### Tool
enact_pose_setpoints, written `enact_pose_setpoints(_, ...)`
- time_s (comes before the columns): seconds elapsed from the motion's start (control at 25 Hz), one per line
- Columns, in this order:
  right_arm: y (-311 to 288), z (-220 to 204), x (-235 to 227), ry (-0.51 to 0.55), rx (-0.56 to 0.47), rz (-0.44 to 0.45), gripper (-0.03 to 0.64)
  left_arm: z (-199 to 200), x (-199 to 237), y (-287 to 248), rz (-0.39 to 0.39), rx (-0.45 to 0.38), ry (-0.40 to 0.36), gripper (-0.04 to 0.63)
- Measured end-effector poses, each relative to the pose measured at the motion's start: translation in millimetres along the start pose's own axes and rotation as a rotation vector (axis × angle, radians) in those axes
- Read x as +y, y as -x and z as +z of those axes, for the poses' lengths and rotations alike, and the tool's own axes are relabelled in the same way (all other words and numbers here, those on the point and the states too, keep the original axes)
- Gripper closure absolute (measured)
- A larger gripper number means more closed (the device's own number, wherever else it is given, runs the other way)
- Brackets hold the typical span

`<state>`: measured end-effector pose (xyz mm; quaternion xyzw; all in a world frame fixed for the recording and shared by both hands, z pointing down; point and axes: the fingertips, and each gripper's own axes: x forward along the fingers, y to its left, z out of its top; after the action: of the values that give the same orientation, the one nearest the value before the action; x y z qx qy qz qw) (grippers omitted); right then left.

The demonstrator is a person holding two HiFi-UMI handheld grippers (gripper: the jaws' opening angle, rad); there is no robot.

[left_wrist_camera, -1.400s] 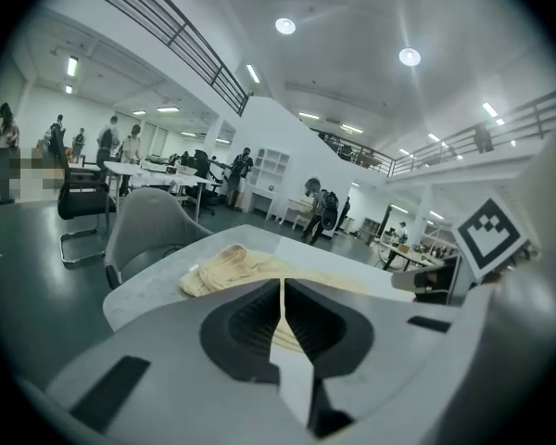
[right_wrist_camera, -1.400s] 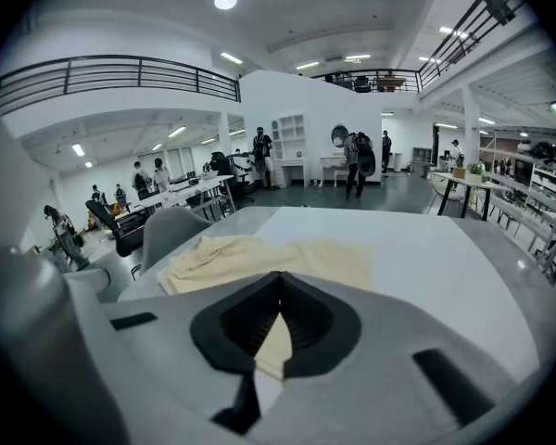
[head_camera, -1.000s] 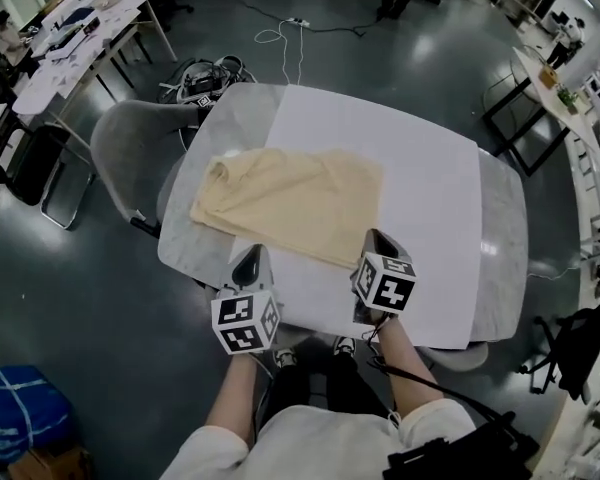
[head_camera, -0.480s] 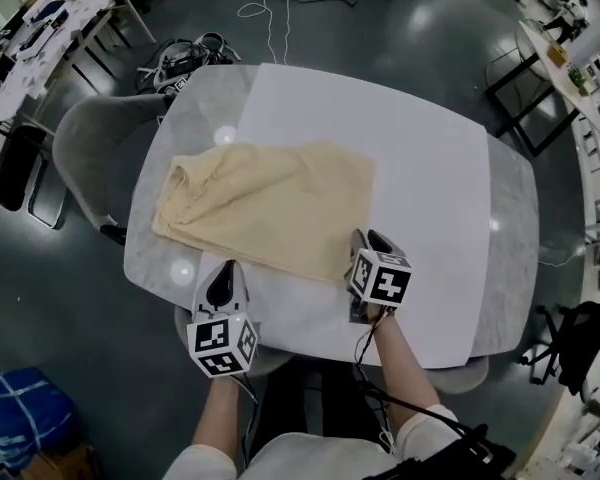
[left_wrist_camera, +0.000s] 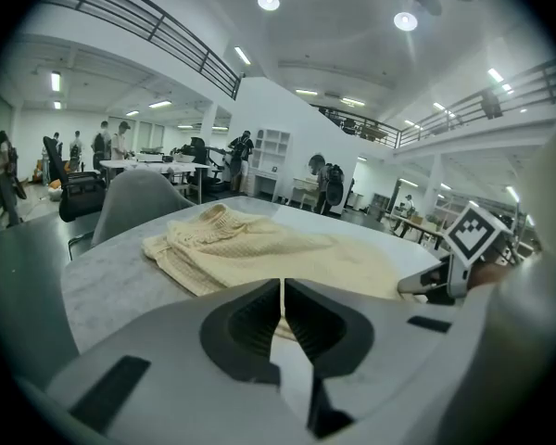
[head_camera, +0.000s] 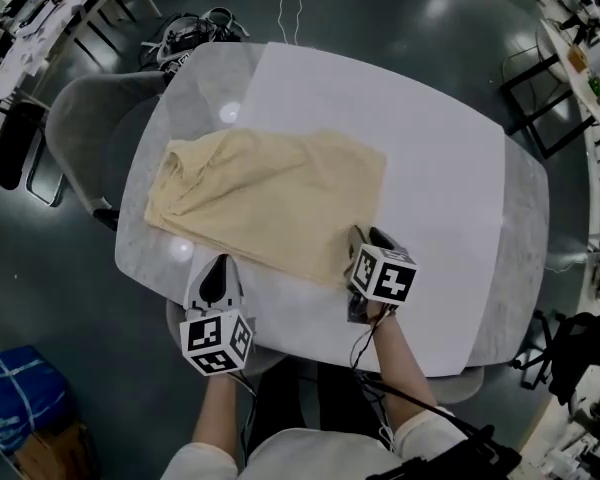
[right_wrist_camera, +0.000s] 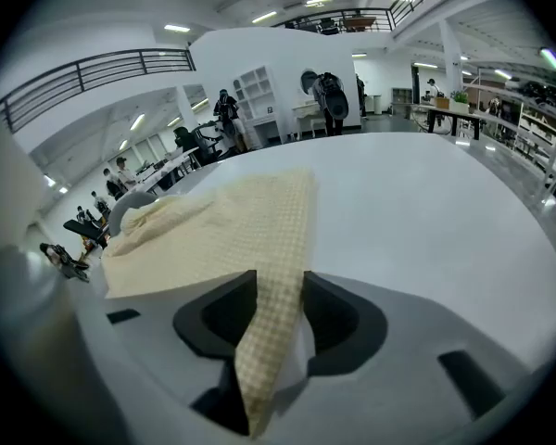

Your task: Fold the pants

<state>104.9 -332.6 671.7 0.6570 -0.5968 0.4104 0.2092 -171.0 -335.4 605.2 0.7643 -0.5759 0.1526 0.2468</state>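
Head view: the pale-yellow knitted pants (head_camera: 270, 203) lie flat across the grey marble-look table (head_camera: 140, 243) and its white sheet (head_camera: 435, 188). Their near right corner is hidden beneath the right gripper (head_camera: 368, 240), and the left gripper (head_camera: 218, 266) sits close by the near left hem, contact not discernible. Left gripper view: the jaws are closed to a thin slit with nothing between them, and the gripper body cuts off the nearest hem. Right gripper view: the jaws stand apart, having just been opening, and the pants corner lies loose between them, its tip lost in the throat.
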Motion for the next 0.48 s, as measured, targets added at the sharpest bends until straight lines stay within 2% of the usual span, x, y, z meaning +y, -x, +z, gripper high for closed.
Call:
enact_pose_setpoints(0.08,-0.7,0.2,0.2,0.006,0.01,-0.008,0.463,-0.3,2.1,0.2,0.01,0.001,0.011,0.578)
enact_pose_setpoints(0.24,-2.3,-2.2,1.2,0.014,0.036,-0.03,0.501,-2.8,2.3,1.6,0.018,0.005,0.023,0.578)
enact_pose_setpoints(0.36,-3.9,-3.9,6.7,0.018,0.053,-0.023,0.582,-5.7,0.7,2.3,0.013,0.008,0.03,0.578)
enact_pose_setpoints(0.48,-2.3,-2.9,8.6,0.016,0.05,-0.026,0.591,-5.1,2.7,4.3,0.013,0.009,0.034,0.578)
